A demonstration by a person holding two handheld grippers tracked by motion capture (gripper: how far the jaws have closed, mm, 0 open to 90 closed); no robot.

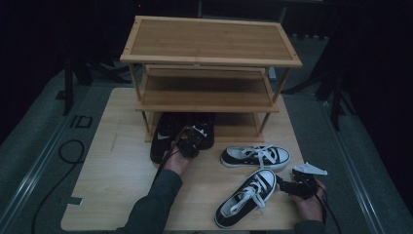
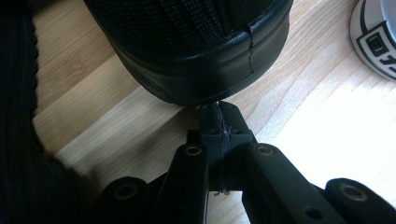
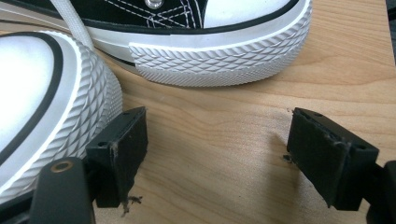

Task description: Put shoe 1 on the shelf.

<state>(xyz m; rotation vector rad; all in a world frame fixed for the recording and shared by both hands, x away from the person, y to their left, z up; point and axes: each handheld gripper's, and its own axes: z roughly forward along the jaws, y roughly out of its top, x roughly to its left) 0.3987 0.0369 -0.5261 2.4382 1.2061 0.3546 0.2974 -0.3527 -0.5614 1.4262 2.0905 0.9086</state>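
A pair of black shoes (image 1: 168,134) stands at the foot of a wooden three-shelf rack (image 1: 209,48). My left gripper (image 1: 195,134) is at the right black shoe. In the left gripper view its jaws are shut together (image 2: 219,119), tips against the base of that shoe's heel (image 2: 196,56), nothing between them. Two black-and-white canvas sneakers lie on the table: one sideways (image 1: 255,157), one nearer and angled (image 1: 246,197). My right gripper (image 1: 286,184) stands open (image 3: 224,154) at the near sneaker's toe (image 3: 46,102). Its left pad (image 3: 123,149) touches the rubber toe cap; the far sneaker's toe (image 3: 210,51) lies just ahead.
The light wooden table (image 1: 117,165) has bare room at its left and front. A sneaker's heel patch (image 2: 378,42) shows beside the black shoe. Cables trail from both grippers; another cable loops on the grey floor (image 1: 70,151) to the left.
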